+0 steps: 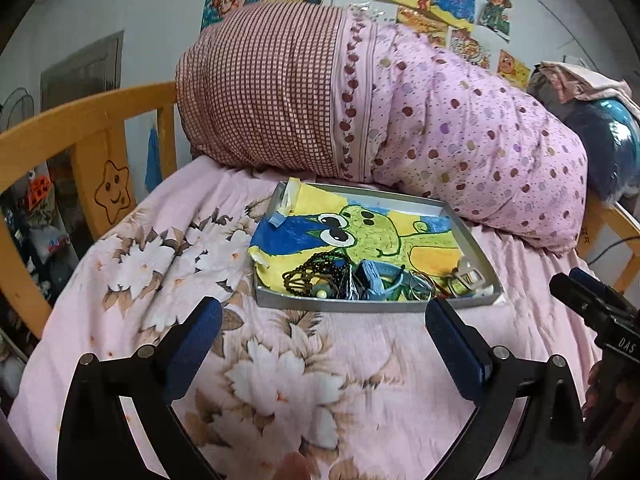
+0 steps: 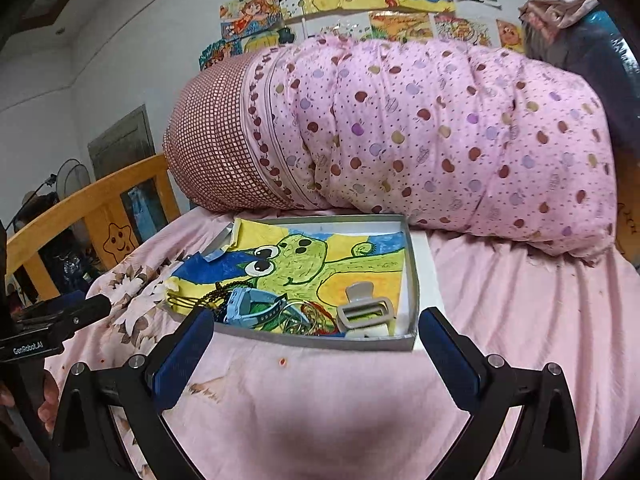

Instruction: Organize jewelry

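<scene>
Left wrist view: left gripper [image 1: 324,322] held over floral pink bedsheet [image 1: 132,264], jaws wide apart, nothing between; shallow grey tray [image 1: 372,303] lined with frog drawing [image 1: 368,236] seen beyond fingertips; jewelry heap [image 1: 360,278] piled at near edge. Right wrist view: right gripper [image 2: 316,334] likewise spread, empty; beige hair claw [image 2: 366,312] and blue watch [image 2: 256,306] lying in tray; rolled quilt [image 2: 420,132] behind.

Pink floral sheet [image 1: 168,248]; pink dotted quilt [image 2: 440,132]; grey tray [image 2: 320,340], yellow-green drawing [image 2: 320,256].

Matt grey card tray [image 1: 360,305]; soft cloth bedsheet [image 1: 320,360]; wooden rail [image 1: 80,120].
</scene>
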`<action>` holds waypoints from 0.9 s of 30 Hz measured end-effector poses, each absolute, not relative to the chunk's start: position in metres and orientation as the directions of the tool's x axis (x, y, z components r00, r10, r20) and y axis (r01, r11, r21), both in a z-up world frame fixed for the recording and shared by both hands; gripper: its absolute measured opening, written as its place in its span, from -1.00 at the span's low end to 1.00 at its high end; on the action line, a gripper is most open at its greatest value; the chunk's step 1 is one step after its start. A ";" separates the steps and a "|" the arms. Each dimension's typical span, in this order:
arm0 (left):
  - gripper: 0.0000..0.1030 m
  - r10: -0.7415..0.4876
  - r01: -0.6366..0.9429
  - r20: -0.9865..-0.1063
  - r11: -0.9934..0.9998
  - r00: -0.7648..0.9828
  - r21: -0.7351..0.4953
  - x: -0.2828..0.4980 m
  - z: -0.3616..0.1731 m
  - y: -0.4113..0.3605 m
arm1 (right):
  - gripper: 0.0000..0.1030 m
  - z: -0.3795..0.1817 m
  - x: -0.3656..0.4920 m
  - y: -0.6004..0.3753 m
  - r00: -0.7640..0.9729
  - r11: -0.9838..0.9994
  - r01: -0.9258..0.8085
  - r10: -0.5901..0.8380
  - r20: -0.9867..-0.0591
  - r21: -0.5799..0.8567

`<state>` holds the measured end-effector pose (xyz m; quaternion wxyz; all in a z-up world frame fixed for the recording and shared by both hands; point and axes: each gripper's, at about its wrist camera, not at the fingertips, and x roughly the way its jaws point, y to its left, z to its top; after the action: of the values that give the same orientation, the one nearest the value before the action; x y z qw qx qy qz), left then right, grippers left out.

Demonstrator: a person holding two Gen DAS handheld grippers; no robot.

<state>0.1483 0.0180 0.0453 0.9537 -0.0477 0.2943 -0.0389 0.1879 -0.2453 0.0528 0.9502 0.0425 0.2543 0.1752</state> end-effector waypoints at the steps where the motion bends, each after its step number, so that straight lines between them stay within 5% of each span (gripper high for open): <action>1: 0.93 -0.101 0.050 -0.552 0.993 0.828 -0.106 0.142 0.046 0.017 | 1.00 0.053 0.182 -0.245 0.809 0.935 -0.309 0.354 -0.469 0.173; 27: 0.93 -0.046 0.023 -0.545 0.999 0.837 -0.049 0.084 0.022 0.015 | 1.00 0.026 0.119 -0.232 0.784 0.939 -0.313 0.340 -0.519 0.142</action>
<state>0.0840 0.0150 0.0216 0.9582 -0.0203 0.2848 -0.0181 0.1195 -0.2315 0.0261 0.9443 0.0240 0.2792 0.1727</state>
